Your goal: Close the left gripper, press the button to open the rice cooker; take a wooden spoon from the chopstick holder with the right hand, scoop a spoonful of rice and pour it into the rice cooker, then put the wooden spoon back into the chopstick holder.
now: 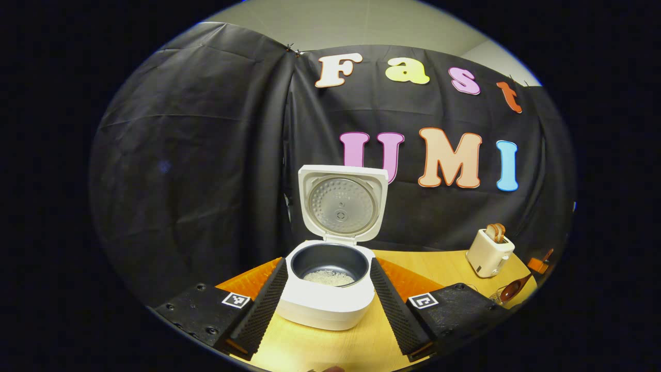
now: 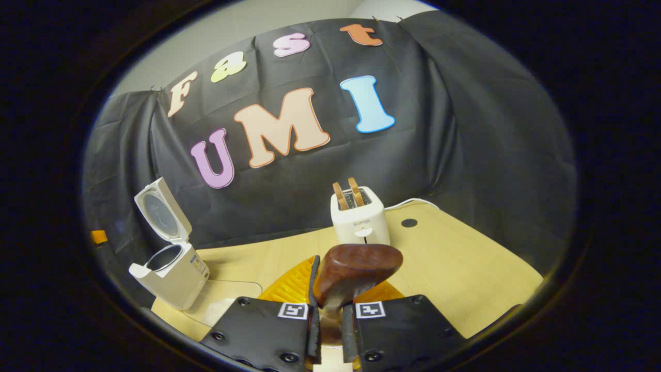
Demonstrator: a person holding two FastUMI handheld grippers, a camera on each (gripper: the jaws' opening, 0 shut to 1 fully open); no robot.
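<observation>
Rice cooker (image 1: 328,289) lid up, rice in pot, between spread left gripper (image 1: 328,305) fingers. Right gripper (image 2: 330,323) fingers clamp wooden spoon (image 2: 356,268) handle, bowl toward 12 o'clock. Spoon light, stiff, smooth; hold mid-handle. Toaster (image 2: 360,219) behind on counter (image 2: 465,268).

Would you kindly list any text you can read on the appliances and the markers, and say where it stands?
Toaster: a small word on its front, too blurred to read.
Rice cooker: side sticker, too small to read.
Square markers: black-and-white patterns, no words.
</observation>
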